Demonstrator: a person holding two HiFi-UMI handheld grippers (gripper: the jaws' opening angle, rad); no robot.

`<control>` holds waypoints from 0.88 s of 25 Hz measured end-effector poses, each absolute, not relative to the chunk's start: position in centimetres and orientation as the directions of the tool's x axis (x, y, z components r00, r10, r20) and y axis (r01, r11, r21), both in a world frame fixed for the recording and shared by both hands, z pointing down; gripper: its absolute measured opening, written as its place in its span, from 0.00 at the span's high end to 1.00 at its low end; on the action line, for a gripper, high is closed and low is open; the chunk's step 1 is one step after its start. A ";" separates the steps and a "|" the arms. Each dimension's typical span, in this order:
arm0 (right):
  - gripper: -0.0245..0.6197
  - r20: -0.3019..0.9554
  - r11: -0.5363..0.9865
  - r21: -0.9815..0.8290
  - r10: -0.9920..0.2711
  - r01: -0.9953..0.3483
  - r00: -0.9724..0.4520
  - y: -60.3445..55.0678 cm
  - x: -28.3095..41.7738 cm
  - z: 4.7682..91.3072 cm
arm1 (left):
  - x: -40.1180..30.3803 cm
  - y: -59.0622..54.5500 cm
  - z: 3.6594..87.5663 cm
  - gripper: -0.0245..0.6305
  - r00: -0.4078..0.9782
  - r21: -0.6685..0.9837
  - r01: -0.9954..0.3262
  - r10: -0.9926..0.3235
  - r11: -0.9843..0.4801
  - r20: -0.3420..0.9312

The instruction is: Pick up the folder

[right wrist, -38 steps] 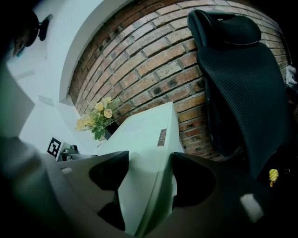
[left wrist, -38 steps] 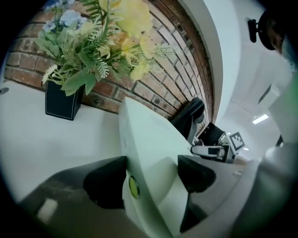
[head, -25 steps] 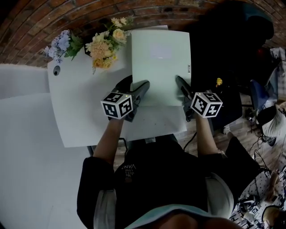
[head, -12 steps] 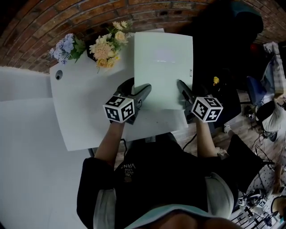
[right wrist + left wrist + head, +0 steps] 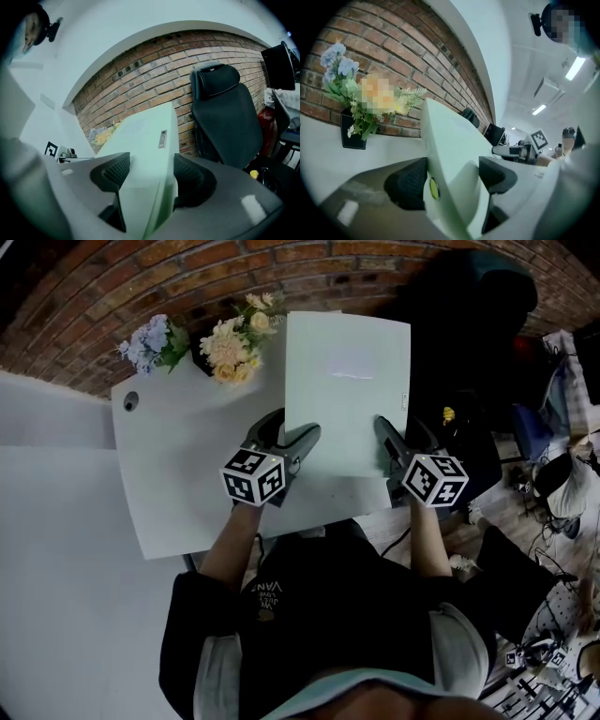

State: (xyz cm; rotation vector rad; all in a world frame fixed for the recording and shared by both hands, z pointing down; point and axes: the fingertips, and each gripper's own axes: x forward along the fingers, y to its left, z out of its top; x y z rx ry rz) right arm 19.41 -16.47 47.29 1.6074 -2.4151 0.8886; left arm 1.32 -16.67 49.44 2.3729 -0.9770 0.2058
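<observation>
A pale green folder (image 5: 347, 390) is held over the white table (image 5: 178, 474), its far end reaching past the table's back edge. My left gripper (image 5: 302, 442) is shut on its near left corner, and my right gripper (image 5: 384, 435) is shut on its near right edge. In the left gripper view the folder (image 5: 450, 154) rises tilted between the black pads (image 5: 408, 183) of the left gripper (image 5: 452, 183). In the right gripper view the folder (image 5: 140, 150), with a small label on it, is clamped by the right gripper (image 5: 146, 180).
Artificial flowers (image 5: 234, 343) in a black holder stand at the table's back against the brick wall (image 5: 112, 287). A cable hole (image 5: 130, 401) is at the table's left corner. A black office chair (image 5: 225, 112) stands to the right, with clutter on the floor beyond.
Both grippers have stayed shut on the folder and carried it slightly up and away. Its far end now reaches further over the table's back edge.
</observation>
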 end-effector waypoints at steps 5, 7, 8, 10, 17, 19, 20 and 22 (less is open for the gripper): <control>0.52 0.375 0.268 -0.399 -0.825 -0.877 -0.423 -15.4 19.1 46.0 | 1.0 -15.7 48.3 0.43 0.730 0.433 -0.679 -0.605 -0.593 0.317; 0.52 0.361 0.267 -0.393 -0.835 -0.880 -0.415 -15.0 19.0 45.3 | 0.9 -15.5 47.8 0.43 0.734 0.428 -0.675 -0.607 -0.601 0.305; 0.52 0.356 0.266 -0.391 -0.839 -0.881 -0.411 -14.7 19.0 45.0 | 0.8 -15.3 47.5 0.43 0.736 0.425 -0.673 -0.607 -0.606 0.299; 0.52 0.347 0.266 -0.389 -0.845 -0.882 -0.408 -14.2 18.8 44.5 | 0.7 -14.8 46.9 0.43 0.737 0.415 -0.672 -0.610 -0.614 0.291; 0.52 0.317 0.287 -0.385 -0.851 -0.877 -0.418 -13.1 17.2 43.3 | -0.9 -13.5 45.4 0.43 0.728 0.378 -0.682 -0.631 -0.626 0.269; 0.52 0.307 0.297 -0.382 -0.852 -0.875 -0.423 -12.9 16.6 42.9 | -1.6 -13.2 45.0 0.43 0.723 0.366 -0.687 -0.640 -0.628 0.260; 0.52 0.302 0.303 -0.380 -0.853 -0.874 -0.427 -12.8 16.2 42.7 | -2.0 -13.1 44.8 0.43 0.721 0.359 -0.690 -0.645 -0.629 0.255; 0.52 0.292 0.312 -0.378 -0.853 -0.872 -0.432 -12.6 15.4 42.3 | -2.8 -12.8 44.3 0.43 0.717 0.348 -0.694 -0.652 -0.631 0.246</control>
